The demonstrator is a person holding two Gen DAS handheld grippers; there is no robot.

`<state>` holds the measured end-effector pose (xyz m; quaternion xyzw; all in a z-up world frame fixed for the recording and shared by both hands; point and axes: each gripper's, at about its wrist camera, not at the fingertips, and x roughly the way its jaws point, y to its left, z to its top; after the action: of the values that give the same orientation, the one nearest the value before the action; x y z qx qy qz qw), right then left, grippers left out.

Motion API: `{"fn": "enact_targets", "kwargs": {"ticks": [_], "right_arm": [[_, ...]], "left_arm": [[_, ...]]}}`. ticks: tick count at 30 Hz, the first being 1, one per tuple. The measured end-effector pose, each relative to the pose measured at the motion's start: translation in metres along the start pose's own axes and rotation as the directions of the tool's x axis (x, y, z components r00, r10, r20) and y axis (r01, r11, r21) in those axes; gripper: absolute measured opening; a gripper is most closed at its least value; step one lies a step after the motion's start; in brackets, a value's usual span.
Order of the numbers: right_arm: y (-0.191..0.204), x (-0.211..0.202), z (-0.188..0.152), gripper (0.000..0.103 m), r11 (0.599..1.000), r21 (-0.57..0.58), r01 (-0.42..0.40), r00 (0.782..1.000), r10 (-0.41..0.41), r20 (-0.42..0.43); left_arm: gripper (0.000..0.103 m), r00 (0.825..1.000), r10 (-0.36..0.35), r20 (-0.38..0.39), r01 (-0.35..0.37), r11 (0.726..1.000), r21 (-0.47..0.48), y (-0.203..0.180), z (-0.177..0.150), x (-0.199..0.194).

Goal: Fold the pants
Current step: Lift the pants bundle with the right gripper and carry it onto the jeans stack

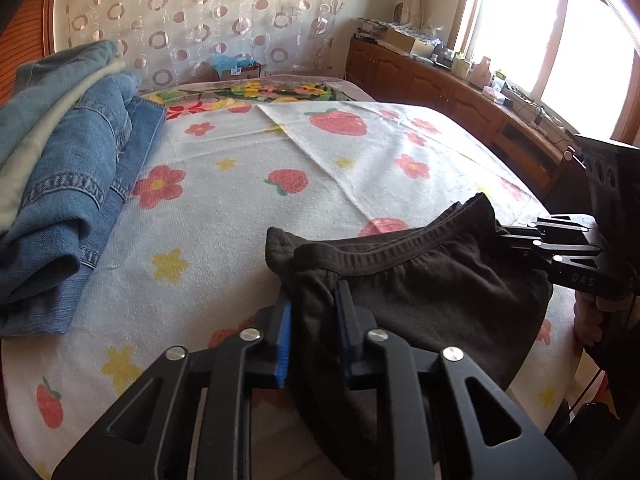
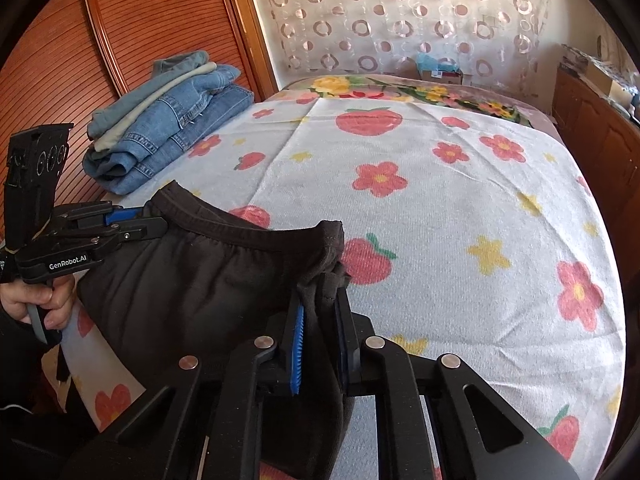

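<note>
1. The left gripper and the right gripper are each clamped on one end of the waistband of the black pants, held stretched above the near edge of the bed.
2. A stack of folded jeans sits at the bed's left side, well apart from the pants.
3. A wooden sideboard stands right of the bed.

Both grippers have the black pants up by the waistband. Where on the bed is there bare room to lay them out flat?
The strawberry blanket is bare ahead of the black pants, from the right gripper toward the cabinet-side edge and back to the floral bedspread. The crowded part is the wardrobe-side corner beyond the left gripper, where folded jeans are stacked.
</note>
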<state>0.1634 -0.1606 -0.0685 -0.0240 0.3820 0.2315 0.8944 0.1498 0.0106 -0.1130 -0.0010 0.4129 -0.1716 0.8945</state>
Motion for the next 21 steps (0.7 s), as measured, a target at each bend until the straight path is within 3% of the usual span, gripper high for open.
{"fn": "enact_targets", "kwargs": {"ticks": [7,21], "right_arm": [[0.010,-0.015,0.011,0.011,0.999,-0.037,0.006,0.999,-0.004,0.049],[0.029,-0.045,0.056,0.011,0.988,-0.150,0.036,0.978,-0.005,0.207]], "left_arm": [[0.014,1.000,0.016,0.027,-0.017,1.000,0.019,-0.007,0.015,-0.015],[0.011,0.977,0.068,0.201,-0.071,0.997,0.008,0.004,0.066,-0.060]]}}
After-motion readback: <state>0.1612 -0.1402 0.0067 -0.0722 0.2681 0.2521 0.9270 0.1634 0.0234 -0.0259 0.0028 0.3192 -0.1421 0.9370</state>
